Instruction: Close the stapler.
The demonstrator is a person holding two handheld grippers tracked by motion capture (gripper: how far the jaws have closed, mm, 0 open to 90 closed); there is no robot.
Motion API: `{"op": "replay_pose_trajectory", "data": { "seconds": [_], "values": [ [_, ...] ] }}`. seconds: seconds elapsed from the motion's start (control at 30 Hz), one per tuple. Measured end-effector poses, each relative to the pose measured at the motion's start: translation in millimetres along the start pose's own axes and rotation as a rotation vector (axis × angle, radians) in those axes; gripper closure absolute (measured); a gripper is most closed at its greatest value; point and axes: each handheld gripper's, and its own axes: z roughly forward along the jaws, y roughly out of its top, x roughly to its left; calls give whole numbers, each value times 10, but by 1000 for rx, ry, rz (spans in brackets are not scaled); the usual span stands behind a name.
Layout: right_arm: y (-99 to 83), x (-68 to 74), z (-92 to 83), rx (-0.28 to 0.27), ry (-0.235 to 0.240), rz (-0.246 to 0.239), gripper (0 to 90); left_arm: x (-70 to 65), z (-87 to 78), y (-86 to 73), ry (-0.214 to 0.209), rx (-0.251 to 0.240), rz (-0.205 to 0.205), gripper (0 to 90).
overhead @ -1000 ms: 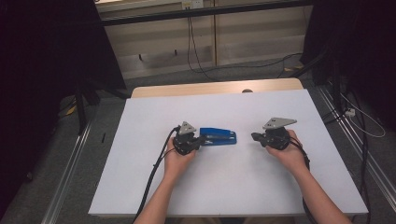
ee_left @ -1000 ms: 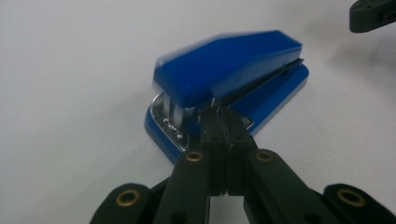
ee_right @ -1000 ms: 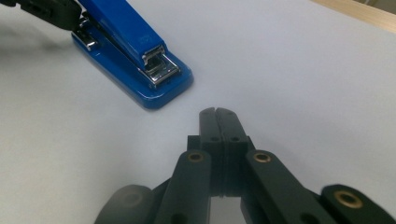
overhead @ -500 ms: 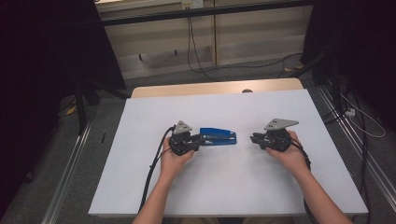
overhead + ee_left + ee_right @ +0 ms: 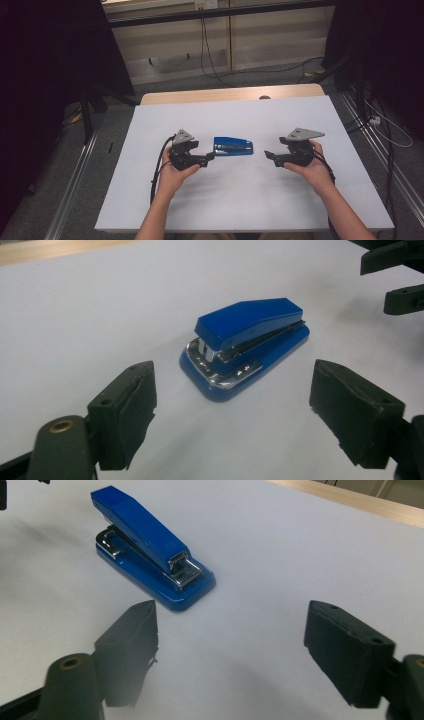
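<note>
A blue stapler (image 5: 233,146) with a chrome hinge lies flat on the white table top (image 5: 240,200), between the two grippers. My left gripper (image 5: 209,158) is just left of it and points at its hinge end, a short gap away. In the left gripper view the stapler (image 5: 250,342) lies ahead of the left gripper (image 5: 240,410), whose jaws have just been opening and hold nothing. My right gripper (image 5: 270,156) is farther off on the right. Its own view shows the stapler (image 5: 150,545) beyond the right gripper (image 5: 239,647), jaws also just opened, nothing between them.
The white top ends in a wooden strip (image 5: 230,94) at the far edge. Black cables (image 5: 157,172) trail from each gripper toward the near edge. The right gripper's jaw tips (image 5: 395,270) show at the upper right of the left gripper view.
Both grippers' jaws have spread apart. The left gripper has drawn back to the left, away from the stapler's end. The stapler and the right hand have stayed in place.
</note>
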Motion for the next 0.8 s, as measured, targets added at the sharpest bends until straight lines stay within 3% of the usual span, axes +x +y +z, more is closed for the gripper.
{"op": "replay_pose_trajectory", "data": {
  "seconds": [0.1, 0.23, 0.4, 0.57, 0.8],
  "values": [
    [-20, 23, -49, -9, 7, 15, 190, 15, -74, -6, -1, -4, -13, 152],
    [-54, 59, -124, -24, 12, 19, 174, 34, -161, -47, 15, 13, 1, 135],
    [-101, 86, -214, -39, 1, 20, 153, 49, -272, -109, 4, -3, -13, 124],
    [-186, 113, -258, -20, 10, 16, 148, 86, -377, -186, 8, -17, -29, 119],
    [-264, 150, -413, -33, 15, 4, 147, 145, -554, -324, 39, -40, -23, 109]
  ]
}}
